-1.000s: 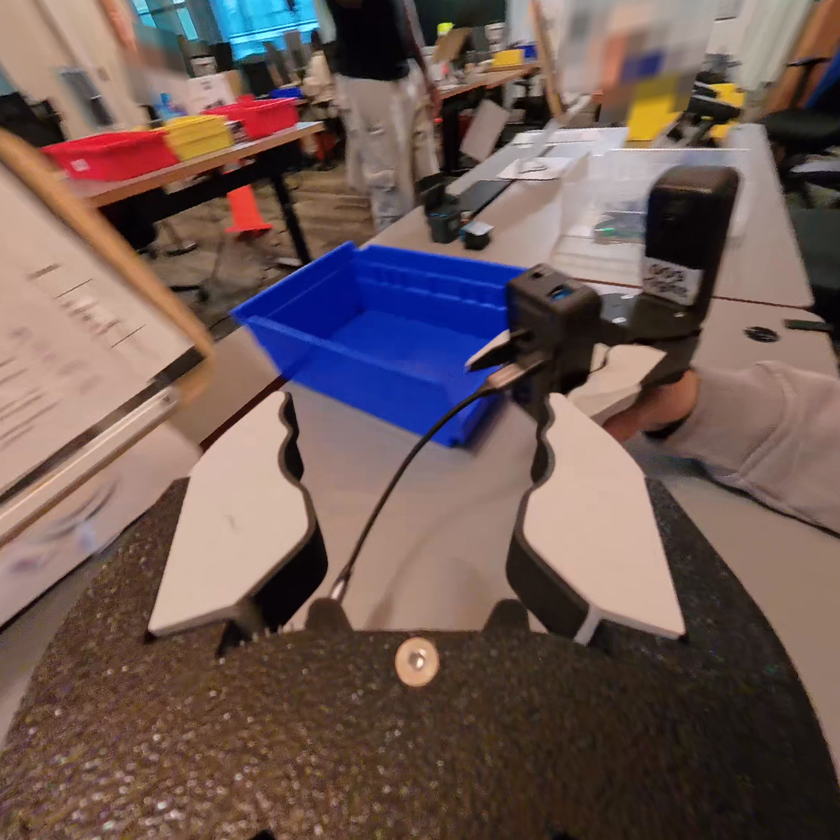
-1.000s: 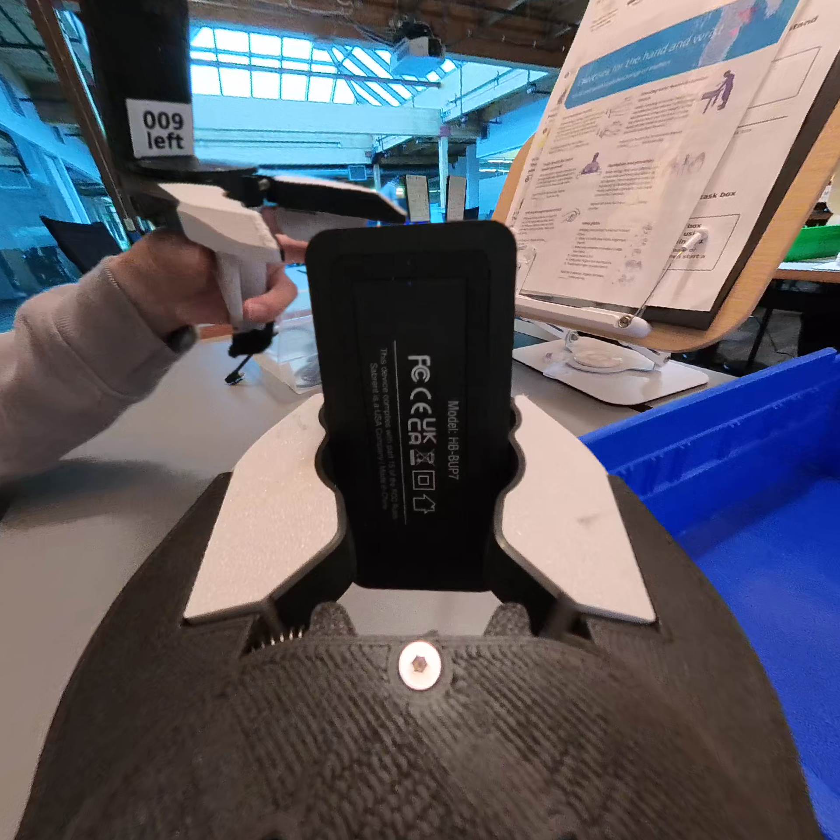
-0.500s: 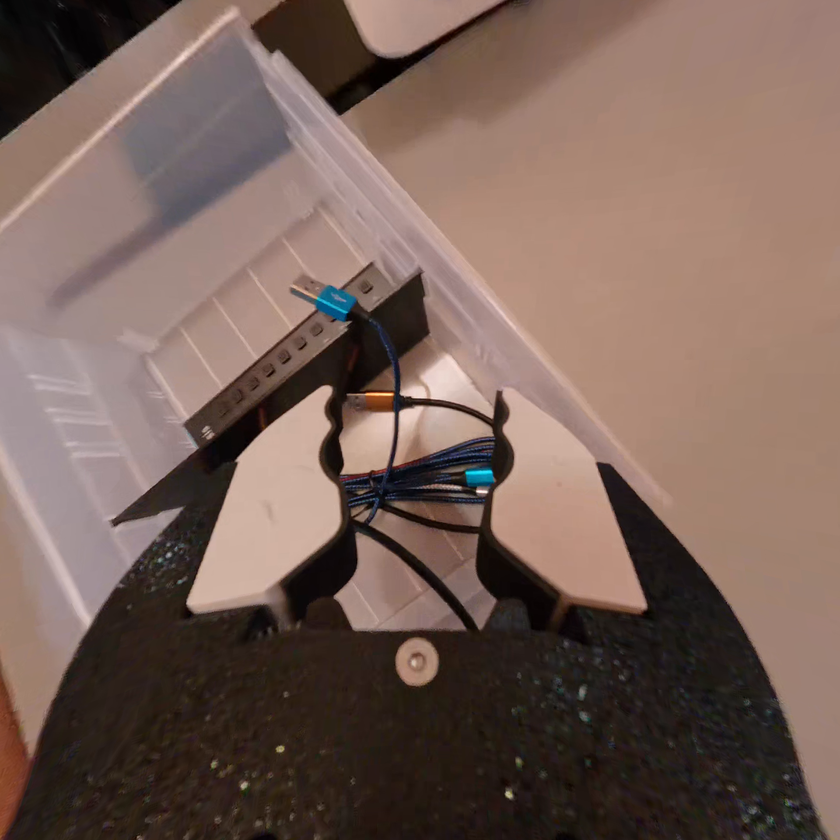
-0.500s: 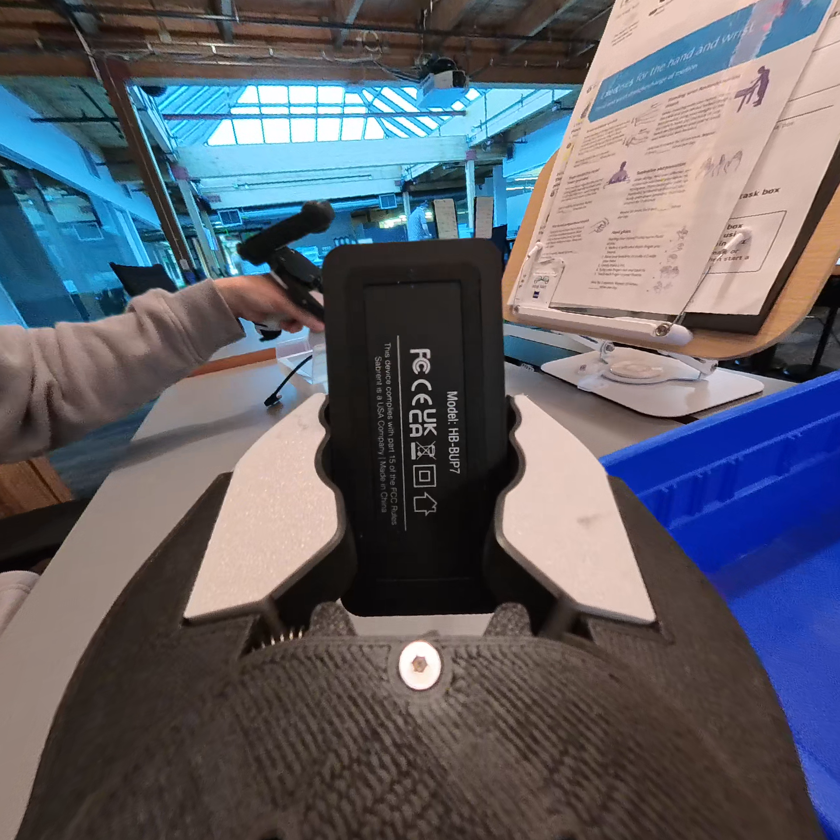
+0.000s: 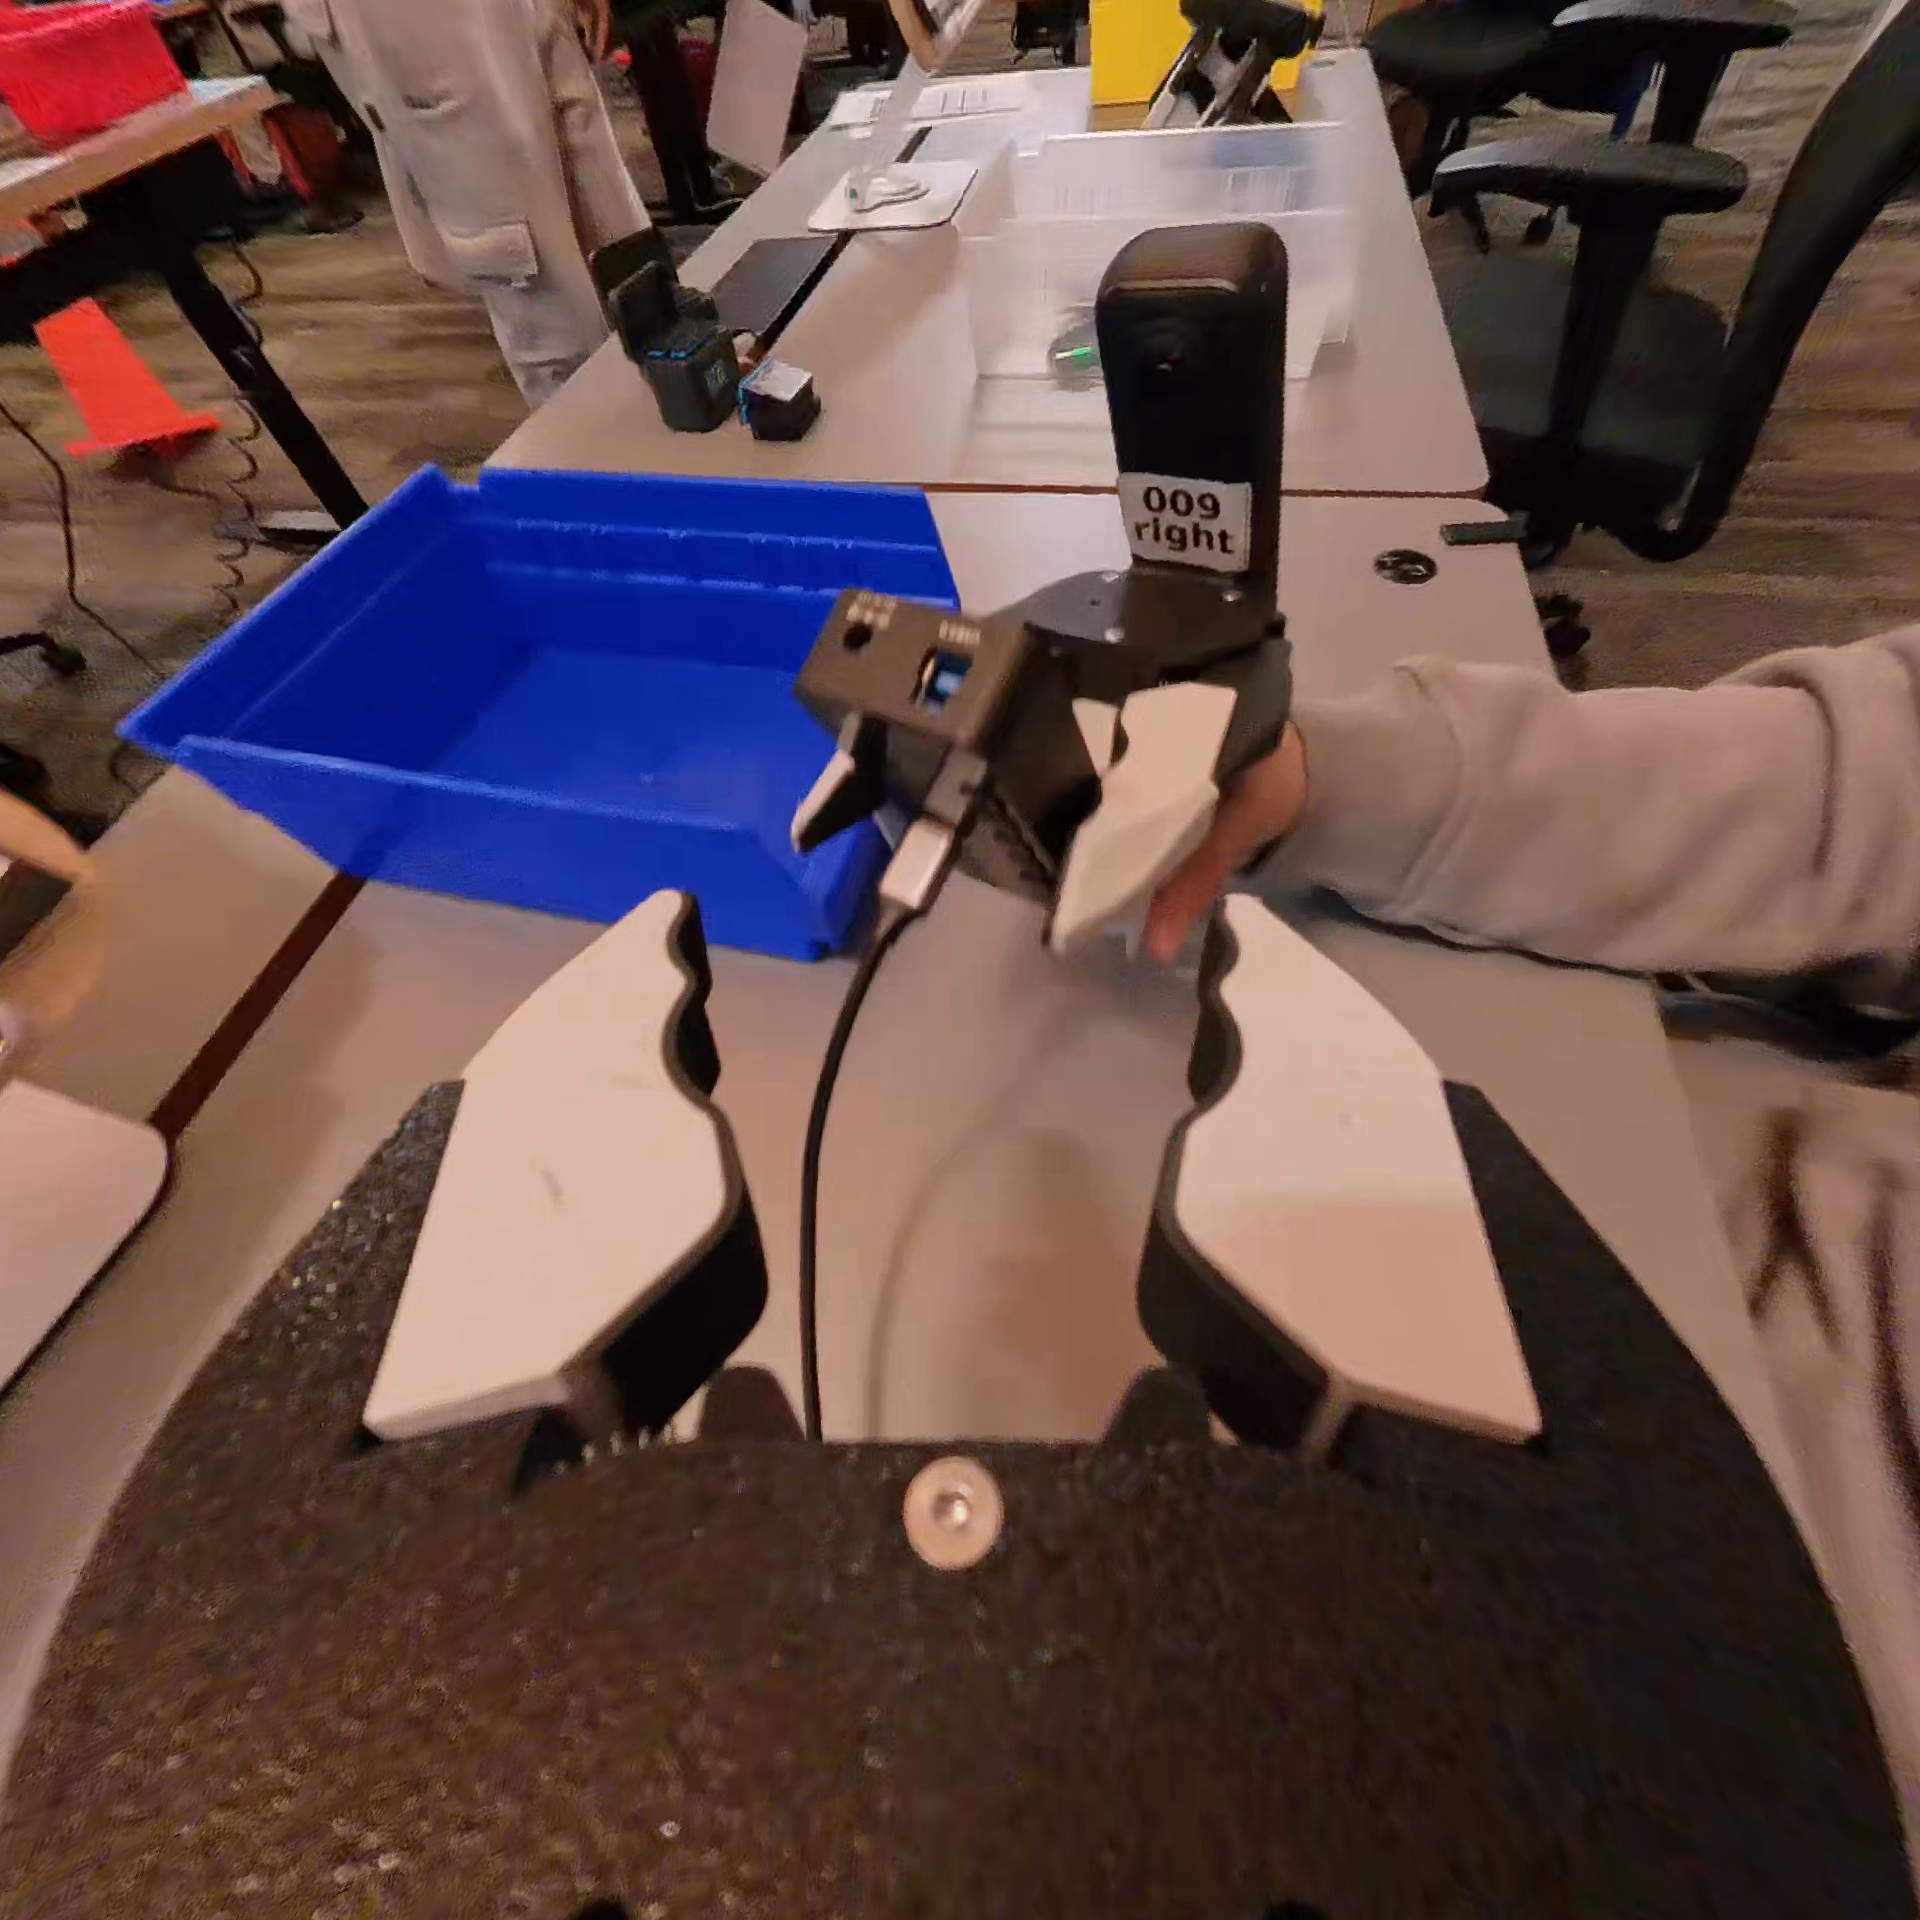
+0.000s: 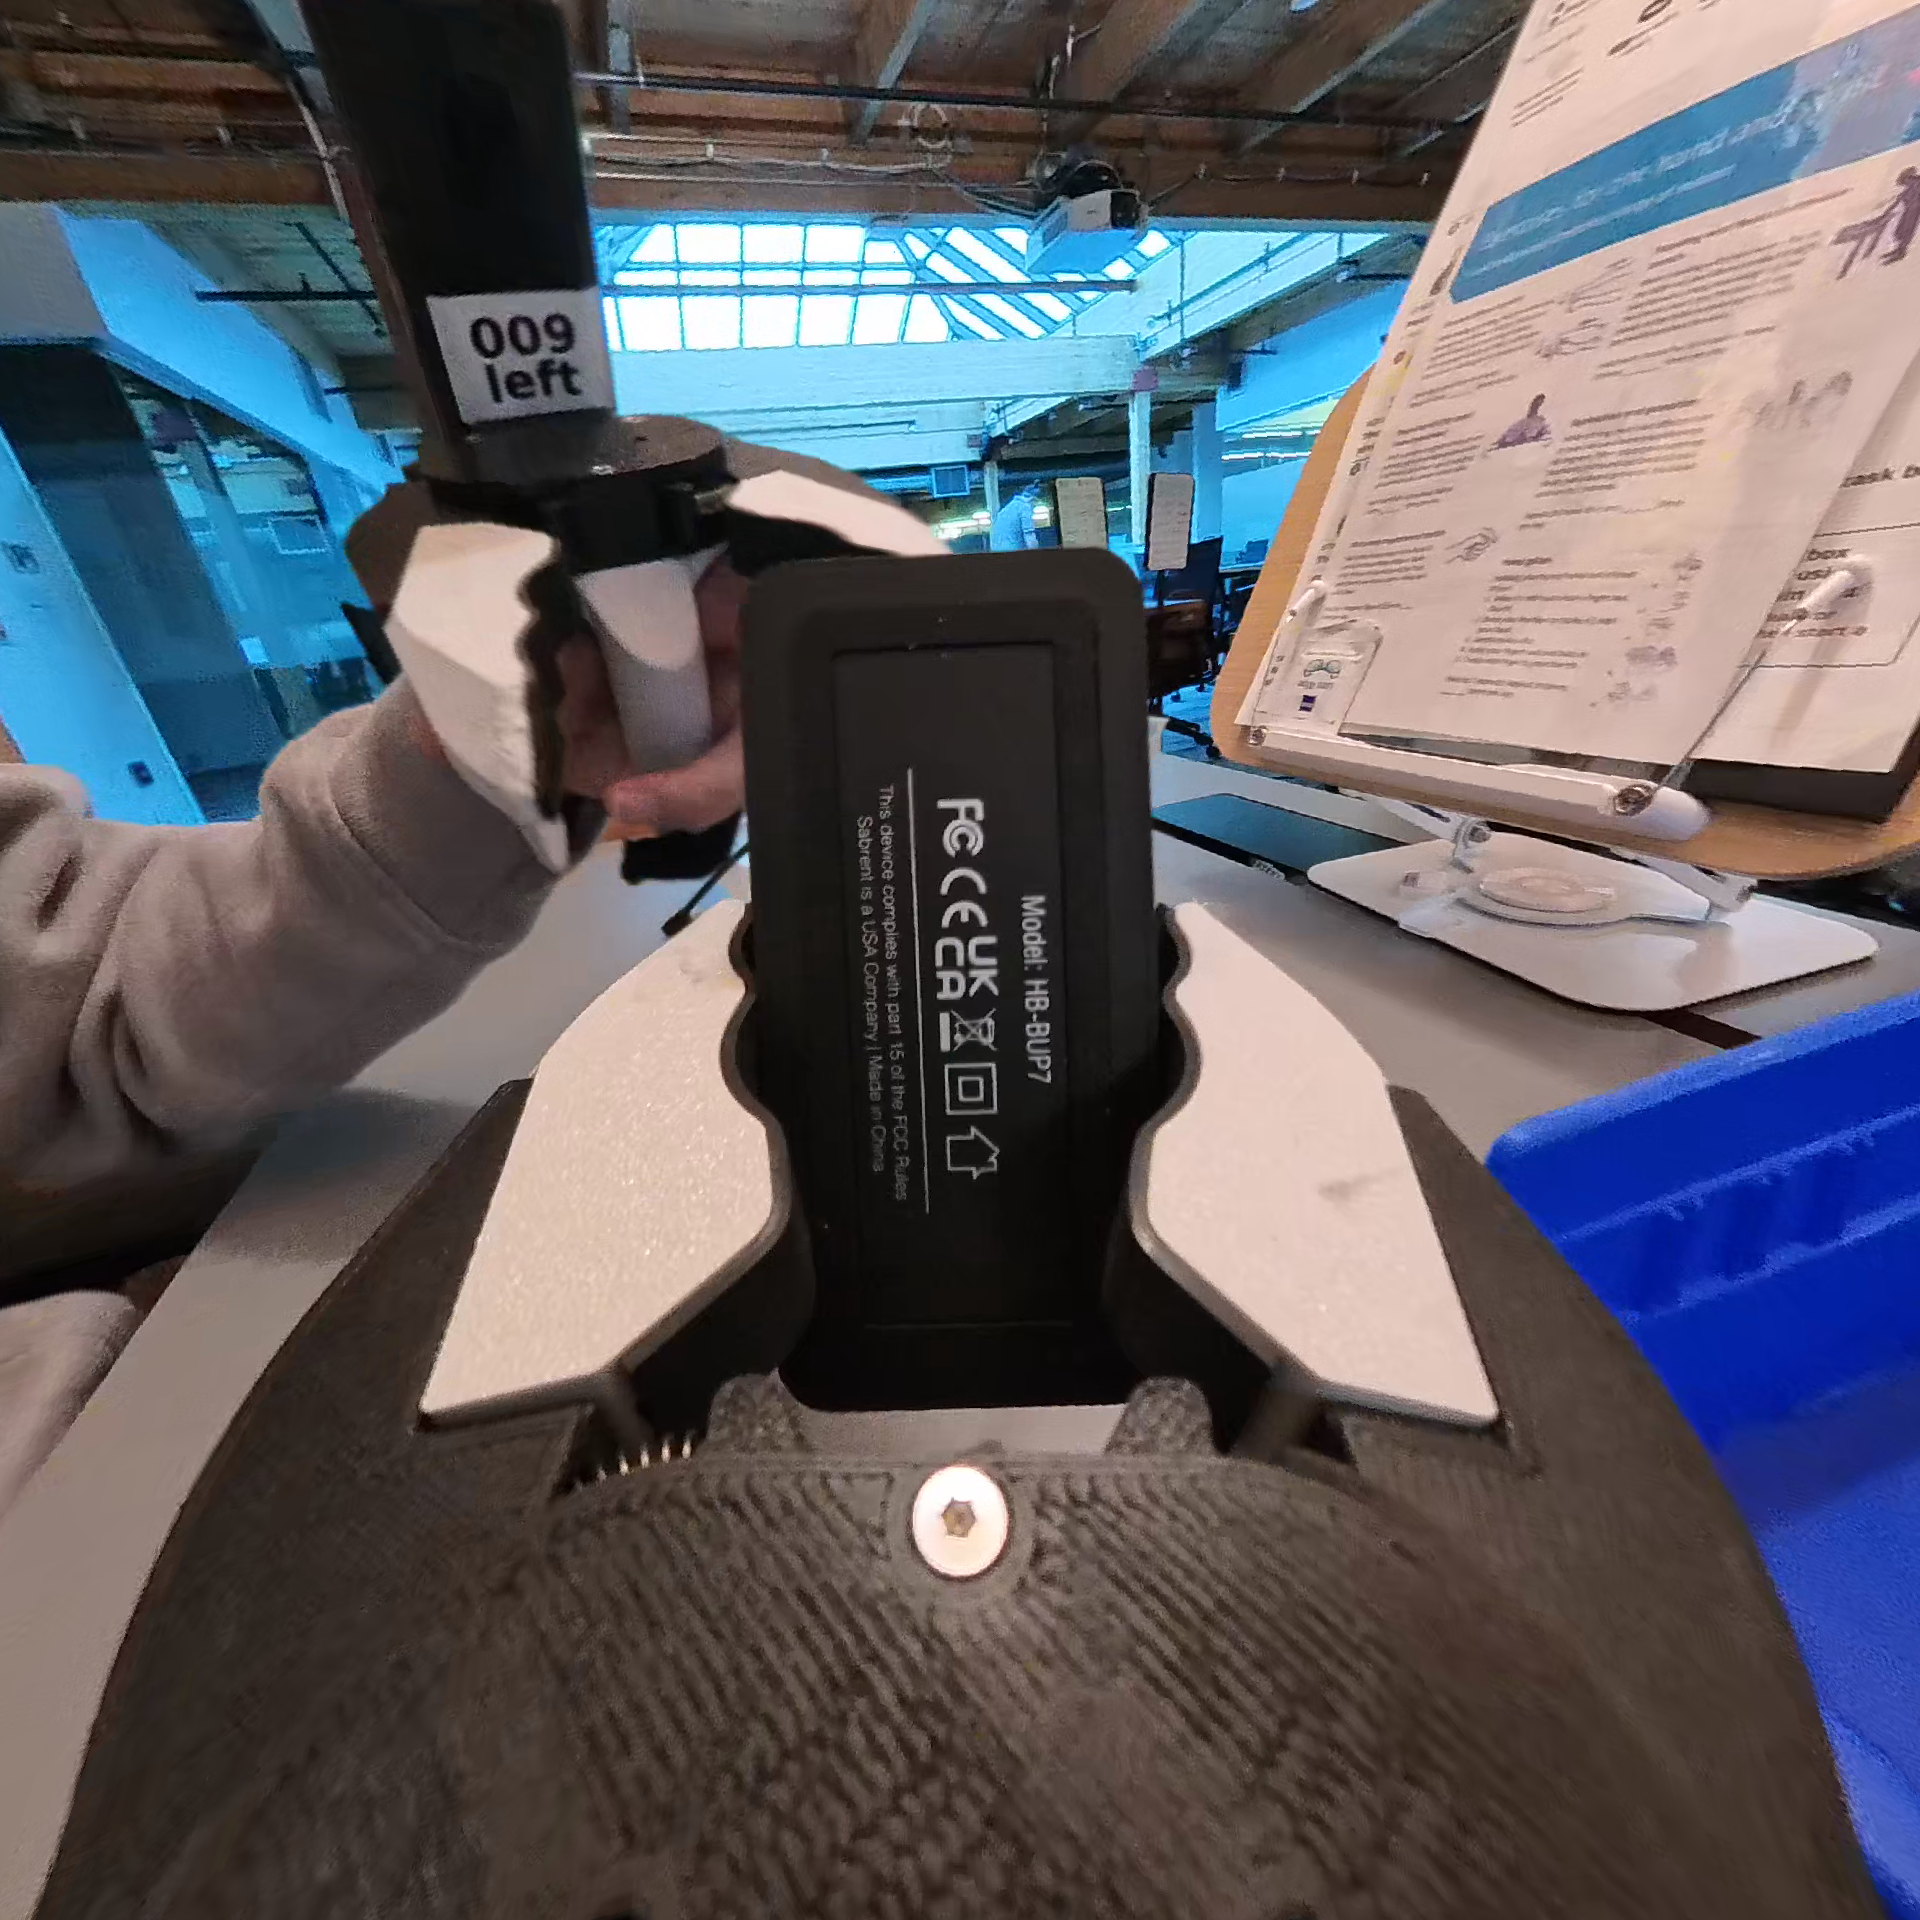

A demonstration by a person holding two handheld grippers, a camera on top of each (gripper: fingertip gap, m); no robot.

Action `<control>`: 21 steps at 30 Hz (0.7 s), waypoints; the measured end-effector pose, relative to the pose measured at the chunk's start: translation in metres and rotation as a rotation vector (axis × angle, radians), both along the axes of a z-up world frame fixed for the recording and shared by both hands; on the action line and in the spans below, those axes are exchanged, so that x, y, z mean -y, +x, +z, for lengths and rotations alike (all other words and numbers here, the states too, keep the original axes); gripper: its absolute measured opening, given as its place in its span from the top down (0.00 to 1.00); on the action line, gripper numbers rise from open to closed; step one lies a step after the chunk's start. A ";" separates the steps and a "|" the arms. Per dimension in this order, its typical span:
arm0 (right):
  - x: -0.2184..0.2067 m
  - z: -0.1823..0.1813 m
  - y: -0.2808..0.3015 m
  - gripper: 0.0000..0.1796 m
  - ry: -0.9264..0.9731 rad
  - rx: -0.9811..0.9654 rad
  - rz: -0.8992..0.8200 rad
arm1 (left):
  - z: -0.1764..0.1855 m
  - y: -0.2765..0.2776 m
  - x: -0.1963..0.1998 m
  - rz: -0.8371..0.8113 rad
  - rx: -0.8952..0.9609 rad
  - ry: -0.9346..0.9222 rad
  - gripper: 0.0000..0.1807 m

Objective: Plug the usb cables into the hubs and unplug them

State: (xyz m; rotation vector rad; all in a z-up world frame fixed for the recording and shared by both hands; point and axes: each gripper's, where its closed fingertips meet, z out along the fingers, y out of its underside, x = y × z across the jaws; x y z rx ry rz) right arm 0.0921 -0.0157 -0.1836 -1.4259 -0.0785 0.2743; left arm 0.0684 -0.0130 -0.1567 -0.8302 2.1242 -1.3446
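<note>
My right gripper is shut on a black USB hub and holds it upright above the table, its printed back facing the camera. In the left wrist view the hub shows a blue port on its end, held by the right gripper. A black cable runs from between my left fingers up to a silver plug seated in the hub's lower side. My left gripper is open with its jaws wide apart on either side of the cable, not touching it. It also shows in the right wrist view, just left of the hub.
An empty blue bin stands on the grey table left of the hub, also in the right wrist view. A document stand is behind it. Farther off are black chargers, a clear box, an office chair and a standing person.
Half a second ago the left view looked down into a clear box of cables and a hub. It now faces the held hub again, closer than a second ago. The right gripper kept its grip.
</note>
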 end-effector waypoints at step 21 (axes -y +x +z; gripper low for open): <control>0.009 -0.002 -0.013 0.60 0.013 0.039 0.109 | -0.013 0.034 0.039 -0.182 -0.011 -0.060 0.58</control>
